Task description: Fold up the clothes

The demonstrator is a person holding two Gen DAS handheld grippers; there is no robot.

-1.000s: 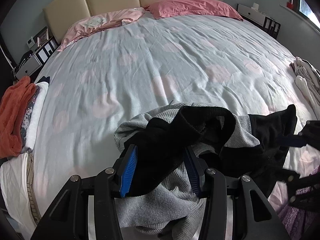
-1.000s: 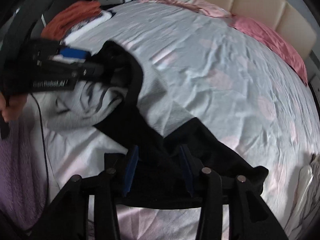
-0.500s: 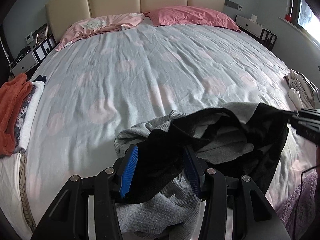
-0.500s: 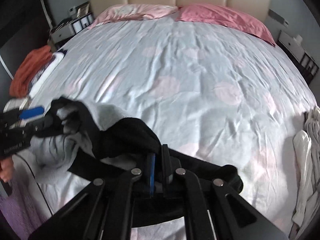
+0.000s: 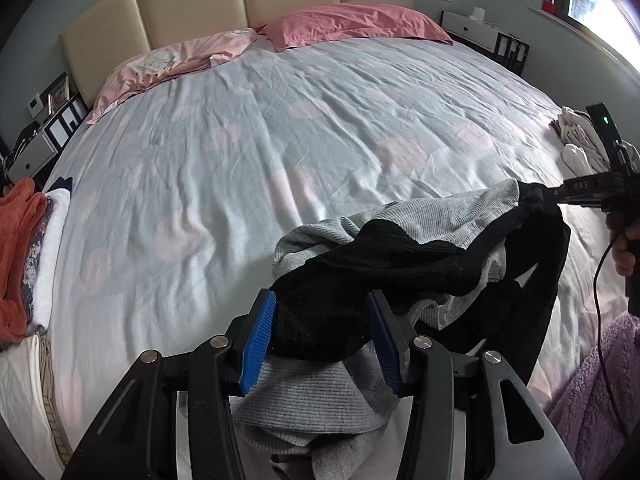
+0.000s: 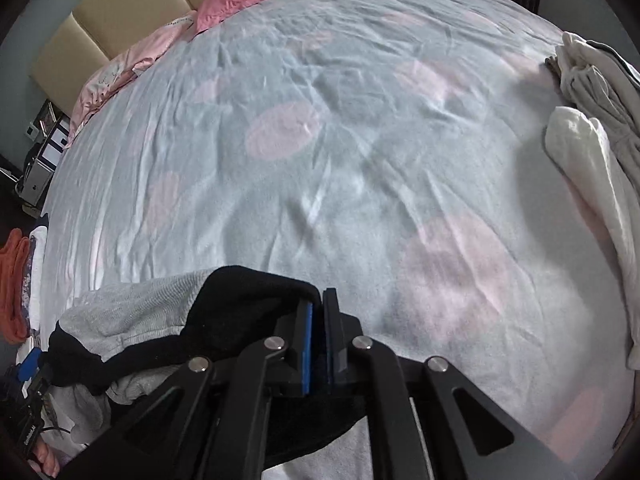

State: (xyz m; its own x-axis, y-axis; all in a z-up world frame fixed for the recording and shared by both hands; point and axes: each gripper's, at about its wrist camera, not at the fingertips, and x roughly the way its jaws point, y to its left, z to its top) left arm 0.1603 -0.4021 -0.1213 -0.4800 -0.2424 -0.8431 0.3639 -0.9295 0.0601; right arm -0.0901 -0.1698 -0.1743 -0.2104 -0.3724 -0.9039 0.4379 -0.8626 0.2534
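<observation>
A black and grey knit garment [image 5: 420, 256] hangs stretched between my two grippers above the near edge of the bed. My left gripper [image 5: 322, 320] has wide-set jaws with a bunched black part of the garment between the blue pads. My right gripper [image 6: 318, 304] is shut on another black edge of the garment [image 6: 240, 308]; it also shows at the right of the left wrist view [image 5: 552, 196]. The grey part sags below and between the grippers.
The bed [image 5: 280, 140] has a pale sheet with pink spots and two pink pillows [image 5: 352, 24] at the headboard. Folded orange and white clothes [image 5: 24, 256] lie at the left edge. A white and beige clothes pile [image 6: 592, 120] lies at the right edge.
My right gripper shut on the black edge and pulled it out to the right, away from the left gripper. The garment has spread wider between them.
</observation>
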